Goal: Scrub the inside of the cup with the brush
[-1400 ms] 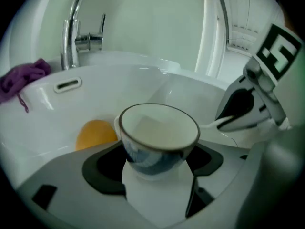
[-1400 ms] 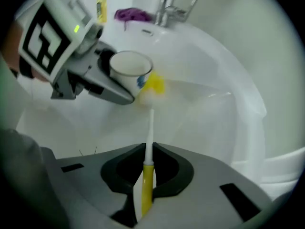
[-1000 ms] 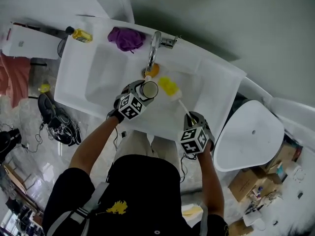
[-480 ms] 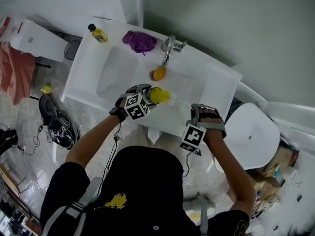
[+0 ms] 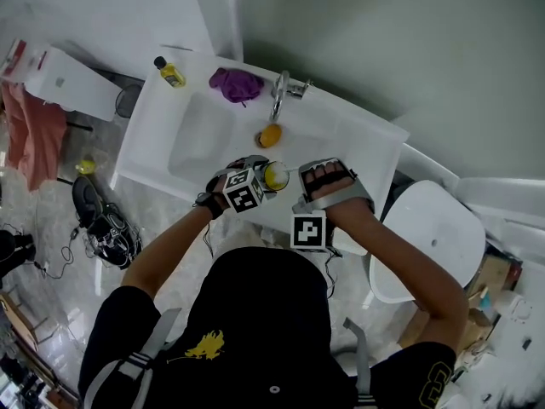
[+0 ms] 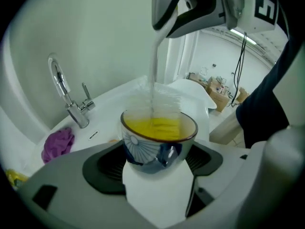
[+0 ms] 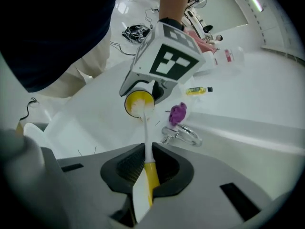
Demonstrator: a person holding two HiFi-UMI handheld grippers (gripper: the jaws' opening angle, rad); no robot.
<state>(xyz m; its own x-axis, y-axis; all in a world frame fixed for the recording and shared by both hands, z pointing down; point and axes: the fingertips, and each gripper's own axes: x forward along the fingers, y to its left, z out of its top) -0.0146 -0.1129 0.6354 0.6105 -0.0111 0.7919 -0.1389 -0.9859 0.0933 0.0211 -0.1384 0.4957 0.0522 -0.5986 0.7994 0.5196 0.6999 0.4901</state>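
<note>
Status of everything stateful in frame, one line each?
Blue-and-white ceramic cup: held in left gripper, brush head inside.
White-bristled brush with yellow handle: clamped in right gripper.
Chrome faucet: no water visible.
Purple cloth: crumpled beside faucet.

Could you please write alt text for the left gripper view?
The left gripper holds a blue-patterned cup; the brush, held from above by the right gripper, has its yellow head inside. A tap and purple cloth sit behind.
</note>
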